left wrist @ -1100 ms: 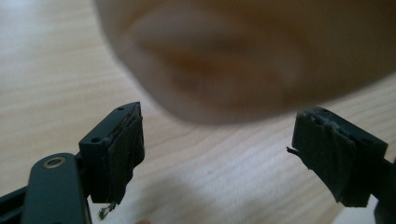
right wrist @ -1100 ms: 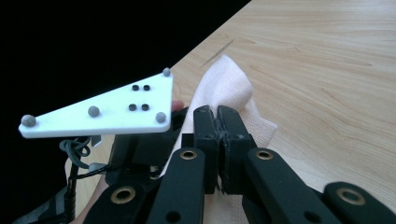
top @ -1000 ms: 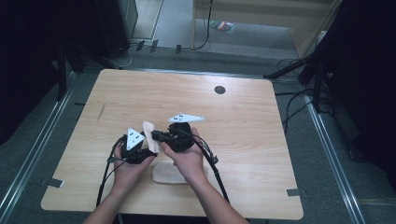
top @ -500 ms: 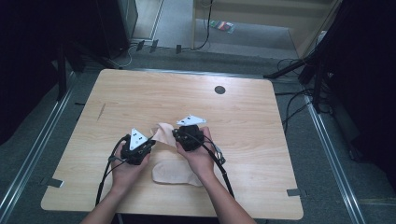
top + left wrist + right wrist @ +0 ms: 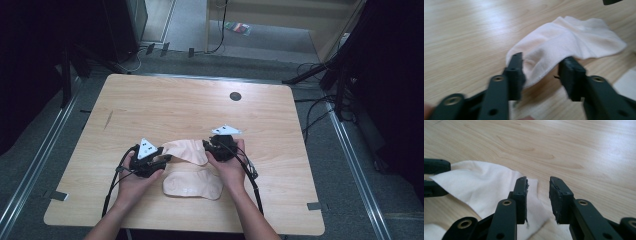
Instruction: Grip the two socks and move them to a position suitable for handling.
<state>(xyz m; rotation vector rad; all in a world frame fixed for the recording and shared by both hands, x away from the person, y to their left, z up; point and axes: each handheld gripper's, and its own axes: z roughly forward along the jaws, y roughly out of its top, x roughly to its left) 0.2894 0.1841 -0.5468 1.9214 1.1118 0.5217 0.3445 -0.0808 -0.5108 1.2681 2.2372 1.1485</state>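
- One sock (image 5: 192,184) is already laid flat on the desk (image 5: 165,102).
- Just beyond it, a second sock (image 5: 186,150) is being set down.
- Left tongs (image 5: 541,71) and right tongs (image 5: 537,192) are seen freshly opened, gripping nothing.
- Pairing is judged unfinished.

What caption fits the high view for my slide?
Both grippers, left and right, jaws just opening, flank a pale sock on the wooden table; a second sock lies nearer.
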